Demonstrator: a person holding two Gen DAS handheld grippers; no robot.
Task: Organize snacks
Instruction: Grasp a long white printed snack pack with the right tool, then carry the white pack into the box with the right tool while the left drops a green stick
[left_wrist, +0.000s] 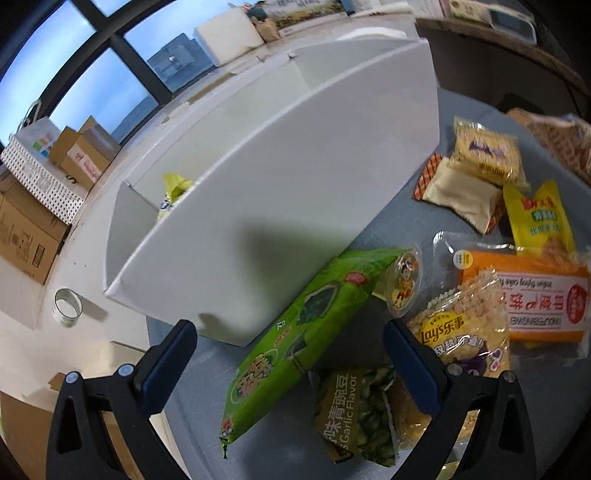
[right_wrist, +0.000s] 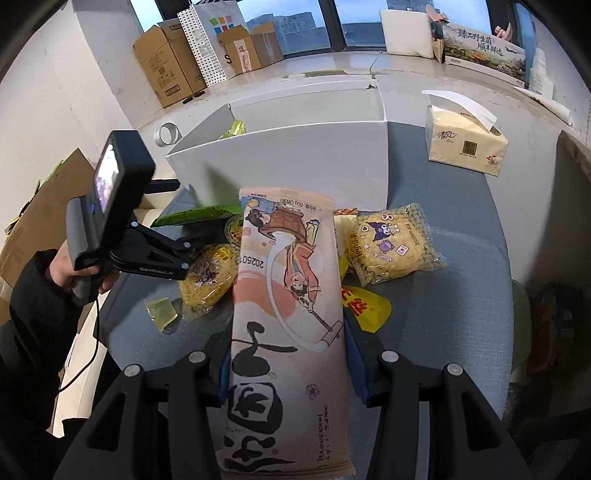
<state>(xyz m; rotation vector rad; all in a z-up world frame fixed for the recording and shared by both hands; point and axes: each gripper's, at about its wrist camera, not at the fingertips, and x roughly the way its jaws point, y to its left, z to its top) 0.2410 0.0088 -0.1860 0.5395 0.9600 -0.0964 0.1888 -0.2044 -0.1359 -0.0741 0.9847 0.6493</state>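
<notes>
Snacks lie in a loose heap on the blue-grey table (right_wrist: 443, 332), just in front of a white bin (right_wrist: 295, 162) that already has one yellow-green packet (right_wrist: 236, 127) poking up at its far left corner. One of them, a long pink illustrated packet (right_wrist: 284, 295), is clamped between the pads of the right hand-held gripper (right_wrist: 286, 373); its long axis runs straight away from the gripper toward the bin's near wall, so the bin lies dead ahead and a little beyond the packet's far end. My reading is that the coming move carries this packet forward over that wall. The left hand-held gripper (left_wrist: 291, 354) hangs with its jaws wide and nothing pressed between them, above a green bag (left_wrist: 303, 332) that leans against the bin's front, with a garlic pea packet (left_wrist: 354, 406) and a yellow Lay's pack (left_wrist: 461, 332) just beside it on the right. The left one is the nearer to that green bag. The pink packet hides much of the pile in the right wrist view, its near end is cut off by the frame, and the bin's floor is mostly out of sight behind its wall.
</notes>
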